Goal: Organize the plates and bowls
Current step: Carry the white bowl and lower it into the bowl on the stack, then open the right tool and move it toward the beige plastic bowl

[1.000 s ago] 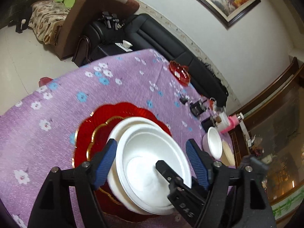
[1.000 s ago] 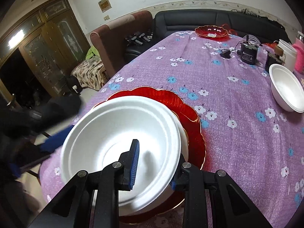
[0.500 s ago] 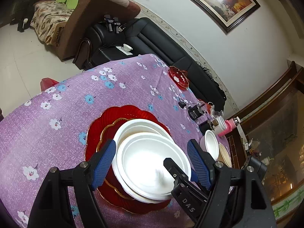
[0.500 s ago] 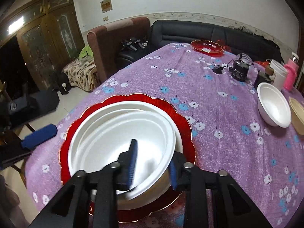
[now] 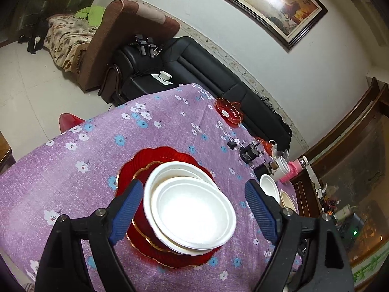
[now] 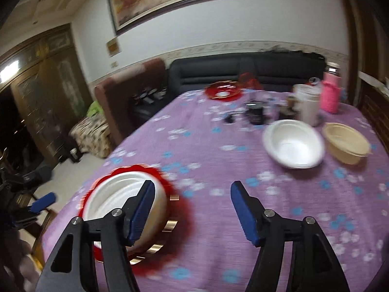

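On the surface point(image 5: 73, 160), under a purple flowered cloth, 2 white plates point(image 5: 192, 209) sit stacked on a red scalloped plate point(image 5: 136, 168) at the near left. The left claw point(image 5: 192, 209) hovers above that stack with its blue pads wide apart and empty, and the right claw point(image 6: 192, 209) is likewise spread and holding nothing over bare cloth just right of the stack. At the far right a white bowl point(image 6: 293, 144) stands just beside a beige bowl point(image 6: 345, 143), with a small red dish point(image 6: 222, 90) at the far edge.
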Available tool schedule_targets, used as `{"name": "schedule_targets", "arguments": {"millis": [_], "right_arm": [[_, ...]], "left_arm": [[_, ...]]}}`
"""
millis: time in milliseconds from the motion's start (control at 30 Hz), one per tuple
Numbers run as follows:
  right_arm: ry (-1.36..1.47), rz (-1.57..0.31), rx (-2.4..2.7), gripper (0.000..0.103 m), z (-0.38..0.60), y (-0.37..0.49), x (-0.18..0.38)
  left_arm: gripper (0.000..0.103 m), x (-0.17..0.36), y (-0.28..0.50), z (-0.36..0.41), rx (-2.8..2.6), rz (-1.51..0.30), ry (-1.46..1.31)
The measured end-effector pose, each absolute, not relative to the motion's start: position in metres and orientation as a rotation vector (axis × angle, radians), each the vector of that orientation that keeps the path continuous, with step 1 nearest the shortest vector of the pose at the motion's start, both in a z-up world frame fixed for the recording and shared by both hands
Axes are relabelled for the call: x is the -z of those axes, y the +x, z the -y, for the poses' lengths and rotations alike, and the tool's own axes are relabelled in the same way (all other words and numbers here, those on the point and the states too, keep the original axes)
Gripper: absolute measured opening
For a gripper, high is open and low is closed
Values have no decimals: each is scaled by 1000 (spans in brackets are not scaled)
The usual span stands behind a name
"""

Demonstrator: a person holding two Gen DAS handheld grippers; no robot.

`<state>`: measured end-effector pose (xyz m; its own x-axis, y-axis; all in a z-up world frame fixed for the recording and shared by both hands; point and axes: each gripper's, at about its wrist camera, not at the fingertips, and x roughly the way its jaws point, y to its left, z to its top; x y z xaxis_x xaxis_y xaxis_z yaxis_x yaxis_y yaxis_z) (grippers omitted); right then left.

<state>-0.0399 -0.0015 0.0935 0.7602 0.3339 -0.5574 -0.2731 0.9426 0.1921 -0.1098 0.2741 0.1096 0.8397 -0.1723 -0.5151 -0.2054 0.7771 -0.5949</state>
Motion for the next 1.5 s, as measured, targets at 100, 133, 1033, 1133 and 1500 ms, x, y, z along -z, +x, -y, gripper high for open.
{"name": "schedule_targets", "arguments": {"millis": [100, 133, 1033, 1133, 1500], "right_arm": [[113, -633, -250, 69, 45, -37, -88], [125, -640, -216, 69, 63, -37, -85], [761, -823, 247, 69, 329, 126, -20], [802, -843, 245, 69, 329, 133, -10], [787, -894, 174, 16, 318, 134, 1]], "left_arm": [[85, -114, -105, -259, 4, -599, -659], [85, -115, -103, -253, 15, -604, -647], [85, -76, -46, -96, 247, -830, -351], [85, -74, -44, -91, 250, -838, -341], [85, -70, -36, -75, 269, -871, -314]]}}
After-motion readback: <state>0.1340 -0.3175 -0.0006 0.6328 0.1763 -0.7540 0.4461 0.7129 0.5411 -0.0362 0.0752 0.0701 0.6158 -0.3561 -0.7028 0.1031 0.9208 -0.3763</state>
